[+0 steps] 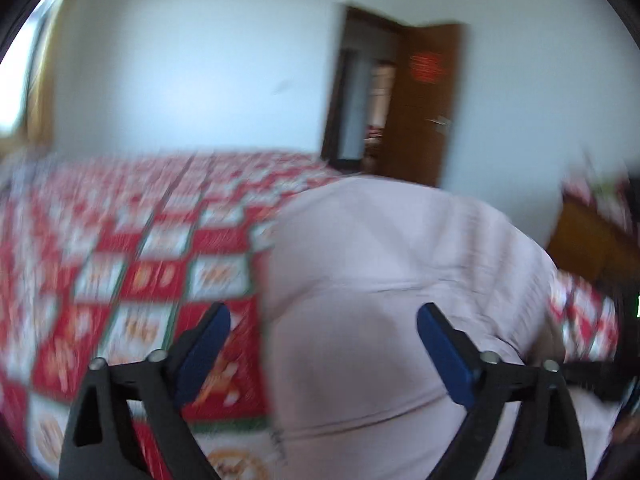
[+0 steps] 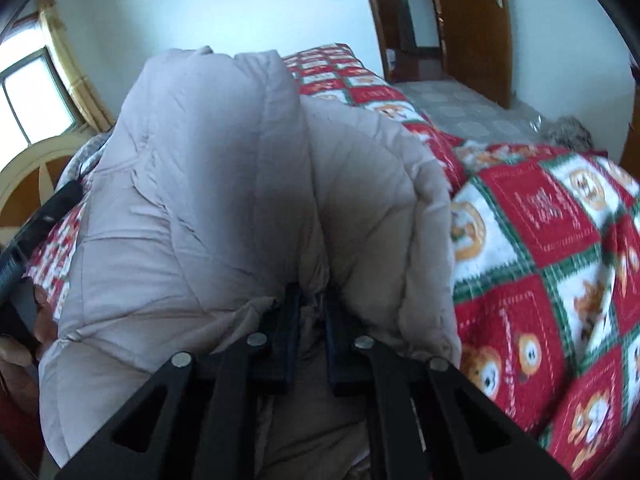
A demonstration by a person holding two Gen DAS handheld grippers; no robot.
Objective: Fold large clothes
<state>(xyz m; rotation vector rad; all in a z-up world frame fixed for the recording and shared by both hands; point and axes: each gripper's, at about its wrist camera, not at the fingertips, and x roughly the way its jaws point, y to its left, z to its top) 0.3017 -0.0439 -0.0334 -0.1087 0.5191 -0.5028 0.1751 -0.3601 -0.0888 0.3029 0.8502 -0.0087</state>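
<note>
The pale padded coat [image 2: 224,184] lies bunched in thick folds on the bed, over the red, white and green checked blanket [image 2: 548,248]; its sleeves and hem are lost in the heap, so I cannot tell which part is which. My right gripper [image 2: 308,312] has its blue fingers nearly together, clamped on a fold of the coat, their tips buried in the fabric. My left gripper [image 1: 324,316] stands wide apart with nothing between its fingers, hovering above the coat's edge; that view is smeared by blur, so the blanket's pattern is hard to read. Behind the bed a brown door [image 1: 424,104] stands ajar in the white wall. A window [image 2: 36,96] with a yellow curtain is cut off at the left edge.
</note>
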